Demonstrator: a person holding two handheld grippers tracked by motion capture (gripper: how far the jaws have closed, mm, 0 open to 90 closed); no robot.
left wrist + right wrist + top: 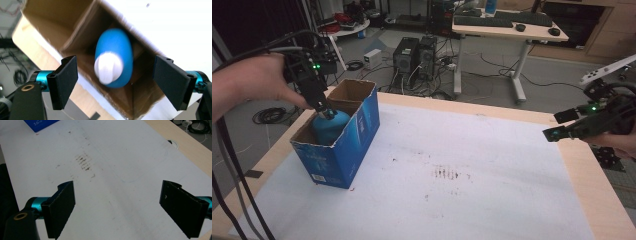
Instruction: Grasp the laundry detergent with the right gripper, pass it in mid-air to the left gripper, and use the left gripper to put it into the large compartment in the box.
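At about nine o'clock on the bench [492, 165], an open cardboard box [357, 132] with blue printed outer walls, standing upright on the white sheet [472, 200] and near the left edge. Inside the box, a blue bottle [330, 126] with a white cap [108, 67], standing upright in the near part, brown inner walls around it. Directly above the cap, the left claw [325, 109], pointing down into the box opening, jaws wide apart with nothing between the pads; seen from the left gripper view, bottle [114, 57] centred below and between the two black jaws, clear of both, somewhat blurred. Toward the middle of the bench, a patch of small brown marks [445, 173] on the sheet, well apart from the box. At about three o'clock, the right claw [557, 134], held above the bench's right border and pointing inward toward nine o'clock, jaws spread wide and empty; in the right gripper view, bare stained sheet [112, 182] beneath, a blue corner of the box [40, 125] far off at the top.
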